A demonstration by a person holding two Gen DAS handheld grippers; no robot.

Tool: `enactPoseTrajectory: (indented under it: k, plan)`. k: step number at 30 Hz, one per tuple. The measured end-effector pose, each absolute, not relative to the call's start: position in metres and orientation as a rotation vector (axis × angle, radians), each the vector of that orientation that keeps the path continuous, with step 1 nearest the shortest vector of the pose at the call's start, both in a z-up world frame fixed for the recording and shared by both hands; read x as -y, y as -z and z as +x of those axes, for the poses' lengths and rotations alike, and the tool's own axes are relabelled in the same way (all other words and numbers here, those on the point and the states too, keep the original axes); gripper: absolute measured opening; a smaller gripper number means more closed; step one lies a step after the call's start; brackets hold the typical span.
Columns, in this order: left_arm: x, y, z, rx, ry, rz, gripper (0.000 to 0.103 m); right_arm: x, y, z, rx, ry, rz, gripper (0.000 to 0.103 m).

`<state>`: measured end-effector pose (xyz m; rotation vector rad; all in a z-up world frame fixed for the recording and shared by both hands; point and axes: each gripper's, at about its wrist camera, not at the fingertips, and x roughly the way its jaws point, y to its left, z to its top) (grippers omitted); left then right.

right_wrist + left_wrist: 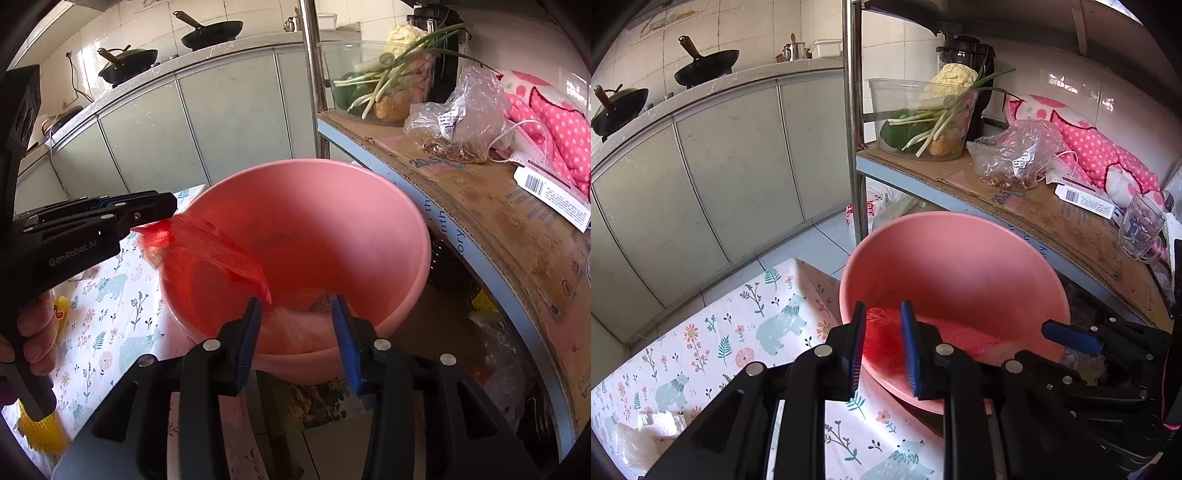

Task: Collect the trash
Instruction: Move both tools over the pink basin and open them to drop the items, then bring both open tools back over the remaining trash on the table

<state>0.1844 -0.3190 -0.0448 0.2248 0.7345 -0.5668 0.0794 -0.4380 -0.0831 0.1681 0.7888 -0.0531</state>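
Note:
A pink plastic basin (960,216) (314,162) sits at the edge of the floral table, tilted towards me. A thin red plastic bag (884,326) (207,251) lies draped over its near-left rim and inside it. My left gripper (882,306) (162,212) is at that rim with its jaws a little apart; the red film shows in the gap and the pads do not press on it. My right gripper (296,301) hangs over the near rim with its jaws wide, only pale film between them. One of its blue pads (1067,338) shows in the left wrist view.
A metal shelf lined with cardboard (1052,218) stands right of the basin, holding a clear tub of vegetables (923,122), a crumpled clear bag (461,114), pink dotted cloth and a glass mug (1141,229). White crumpled paper (661,424) and a yellow wrapper (40,428) lie on the tablecloth. A hand (33,332) grips the left tool.

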Motion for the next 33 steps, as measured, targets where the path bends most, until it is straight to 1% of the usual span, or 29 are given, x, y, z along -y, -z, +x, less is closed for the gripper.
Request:
enactPoseTrajectory:
  k: [8, 18, 19, 20, 21, 22, 25, 33]
  plan:
    - [0.314, 0.033, 0.176, -0.717, 0.587, 0.2, 0.025, 0.439, 0.079, 0.073, -0.777, 0.057, 0.178, 0.044]
    - [0.302, 0.004, 0.155, -0.678, 0.611, 0.151, 0.027, 0.429, 0.048, 0.051, -0.693, 0.02, 0.186, 0.044]
    - [0.299, 0.0, 0.152, -0.671, 0.611, 0.143, 0.028, 0.427, 0.044, 0.049, -0.683, 0.016, 0.186, 0.045]
    - [0.297, -0.003, 0.15, -0.666, 0.612, 0.136, 0.033, 0.425, 0.04, 0.046, -0.671, 0.012, 0.187, 0.05]
    - [0.294, -0.006, 0.147, -0.661, 0.612, 0.129, 0.035, 0.424, 0.037, 0.043, -0.66, 0.008, 0.19, 0.054]
    - [0.291, -0.009, 0.144, -0.656, 0.608, 0.124, 0.038, 0.421, 0.034, 0.041, -0.65, 0.004, 0.191, 0.054]
    - [0.284, -0.016, 0.135, -0.65, 0.603, 0.118, 0.04, 0.414, 0.026, 0.036, -0.634, -0.004, 0.182, 0.054]
    - [0.258, -0.035, 0.106, -0.605, 0.592, 0.109, 0.043, 0.39, 0.008, 0.018, -0.601, -0.041, 0.152, 0.054]
